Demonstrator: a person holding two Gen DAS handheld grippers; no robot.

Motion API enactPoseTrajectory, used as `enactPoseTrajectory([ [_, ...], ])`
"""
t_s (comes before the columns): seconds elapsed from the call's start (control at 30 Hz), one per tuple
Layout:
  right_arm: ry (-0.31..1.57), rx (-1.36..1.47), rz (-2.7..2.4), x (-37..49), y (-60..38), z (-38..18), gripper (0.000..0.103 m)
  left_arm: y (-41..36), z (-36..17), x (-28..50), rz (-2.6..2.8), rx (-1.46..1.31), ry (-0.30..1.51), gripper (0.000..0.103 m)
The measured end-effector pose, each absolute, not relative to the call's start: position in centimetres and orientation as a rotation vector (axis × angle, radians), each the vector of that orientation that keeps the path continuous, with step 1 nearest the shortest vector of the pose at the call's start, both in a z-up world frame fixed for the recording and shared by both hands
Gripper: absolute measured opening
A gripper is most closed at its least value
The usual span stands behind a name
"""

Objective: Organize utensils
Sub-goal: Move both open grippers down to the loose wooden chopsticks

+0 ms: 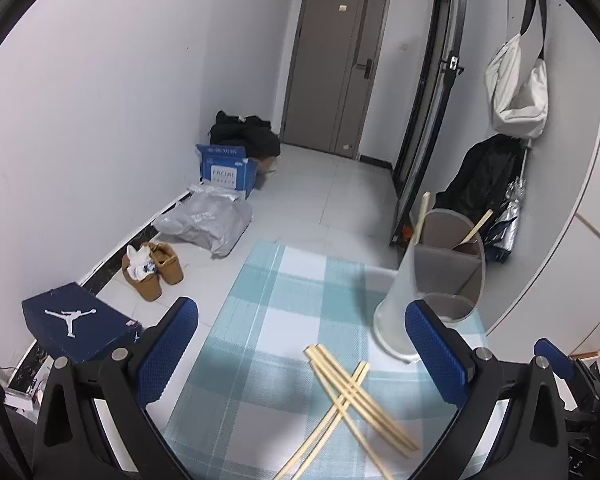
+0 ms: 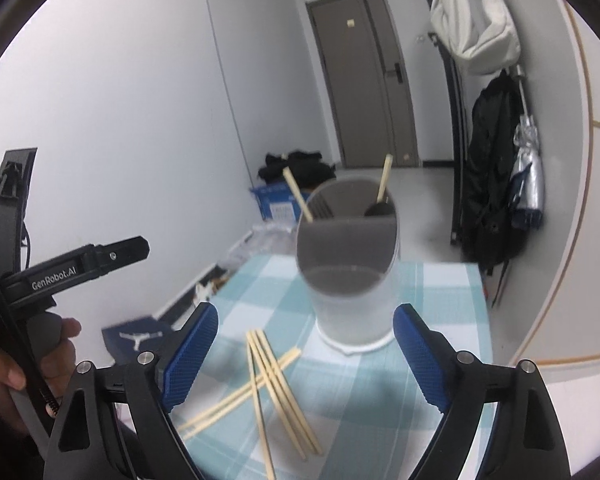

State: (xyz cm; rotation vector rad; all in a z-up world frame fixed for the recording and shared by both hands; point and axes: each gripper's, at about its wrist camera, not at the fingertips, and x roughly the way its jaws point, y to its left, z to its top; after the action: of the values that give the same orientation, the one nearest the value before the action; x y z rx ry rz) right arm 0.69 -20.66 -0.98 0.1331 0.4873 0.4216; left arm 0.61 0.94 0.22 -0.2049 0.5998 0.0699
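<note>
Several loose wooden chopsticks (image 1: 356,396) (image 2: 276,380) lie crossed on a blue-and-white checked tablecloth (image 1: 284,312). Behind them stands a translucent round utensil holder (image 1: 448,264) (image 2: 352,304) with a grey divider. It holds two chopsticks (image 2: 298,196) and a dark-headed utensil (image 2: 376,210). My left gripper (image 1: 300,320) is open above the cloth, the pile low between its fingers and the holder by its right finger. My right gripper (image 2: 306,316) is open too, with the holder and the pile ahead of it and nothing between its pads. A hand (image 2: 4,368) holds the left gripper's body (image 2: 80,264).
The table's left edge drops to a tiled floor with a dark shoe box (image 1: 76,328), brown shoes (image 1: 152,272), a plastic bag (image 1: 208,220) and a blue carton (image 1: 226,172). A black backpack (image 2: 488,184) and a white bag (image 1: 516,88) hang on the right. A grey door (image 1: 336,68) is at the back.
</note>
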Motion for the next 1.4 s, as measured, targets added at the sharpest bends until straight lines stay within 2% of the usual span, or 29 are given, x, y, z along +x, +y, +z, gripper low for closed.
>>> enactPoseTrajectory([
  [0.37, 0.587, 0.133, 0.412, 2.5, -19.5, -3.2, 0.09, 2.5, -1.8, 1.1, 0.051, -0.247, 0.675, 0.102],
  [0.87, 0.86, 0.118, 0.426, 7.0, -15.6, -8.0, 0.089, 5.5, -2.9, 2.8, 0.106, -0.307, 0.746, 0.102],
  [0.93, 0.913, 0.095, 0.442, 7.5, -14.7, -9.0, 0.086, 6.3, -3.1, 3.2, 0.126, -0.332, 0.764, 0.102],
  [1.0, 0.949, 0.073, 0.467, 7.7, -13.7, -9.6, 0.077, 7.2, -3.3, 3.5, 0.139, -0.373, 0.78, 0.102],
  [1.13, 0.981, 0.015, 0.543, 8.0, -11.5, -9.9, 0.067, 8.7, -3.6, 4.0, 0.163, -0.452, 0.796, 0.102],
  [1.2, 0.993, -0.015, 0.593, 8.1, -10.3, -9.9, 0.054, 9.1, -3.5, 4.1, 0.18, -0.471, 0.794, 0.102],
  [1.27, 0.996, -0.048, 0.619, 8.4, -9.0, -9.8, 0.053, 9.3, -3.4, 4.2, 0.187, -0.476, 0.792, 0.102],
  [1.4, 1.007, -0.115, 0.664, 9.6, -6.3, -10.1, 0.042, 10.0, -3.0, 3.9, 0.219, -0.482, 0.764, 0.102],
])
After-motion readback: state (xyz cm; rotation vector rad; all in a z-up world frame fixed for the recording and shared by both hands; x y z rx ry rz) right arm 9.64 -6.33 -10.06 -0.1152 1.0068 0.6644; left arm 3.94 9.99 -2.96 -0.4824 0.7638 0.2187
